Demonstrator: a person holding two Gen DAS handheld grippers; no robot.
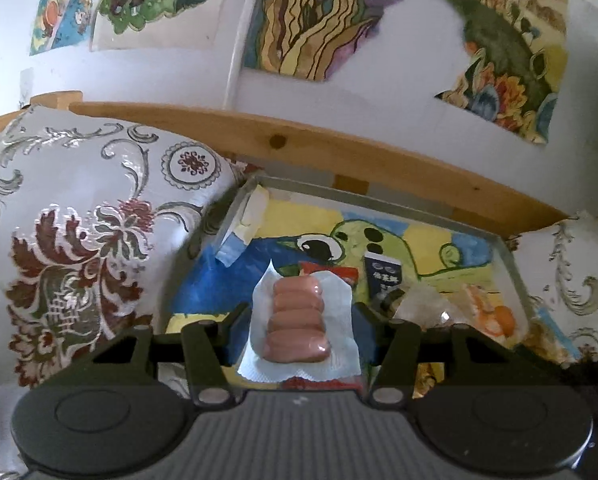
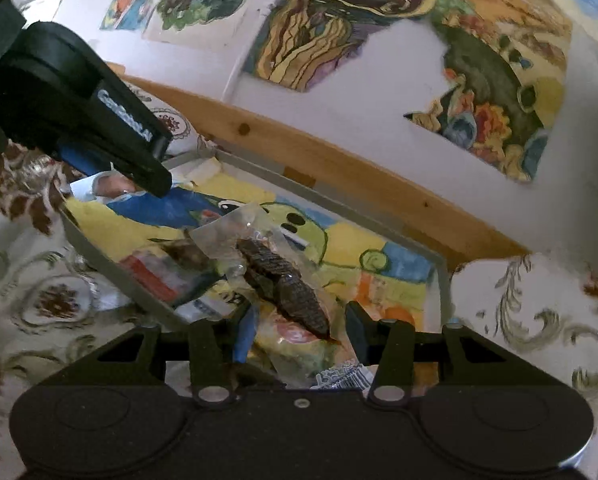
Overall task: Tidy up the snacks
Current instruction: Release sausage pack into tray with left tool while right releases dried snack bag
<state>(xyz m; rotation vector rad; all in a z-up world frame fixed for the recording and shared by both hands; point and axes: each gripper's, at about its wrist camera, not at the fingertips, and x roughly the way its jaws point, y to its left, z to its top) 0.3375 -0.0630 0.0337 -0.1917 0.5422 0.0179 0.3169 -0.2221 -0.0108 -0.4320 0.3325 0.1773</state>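
Note:
My left gripper (image 1: 301, 320) is shut on a clear pack of small pink sausages (image 1: 297, 322), held upright over a grey tray (image 1: 379, 196) whose floor is a painted parrot picture. Behind the pack lie a dark blue sachet (image 1: 385, 276), a red packet (image 1: 331, 270) and an orange snack bag (image 1: 491, 314). My right gripper (image 2: 299, 320) is shut on a clear pack holding dark ridged dried pieces (image 2: 287, 280), over the same tray (image 2: 443, 280). The left gripper's black body (image 2: 79, 104) reaches in from the upper left of the right wrist view, its sausage pack (image 2: 111, 188) partly hidden.
The tray lies on a white fabric (image 1: 79, 220) with red and grey floral pattern. A wooden rail (image 1: 339, 152) runs behind it, below a white wall with paintings (image 1: 319, 20). Other snack packets (image 2: 159, 276) lie in the tray's near left part.

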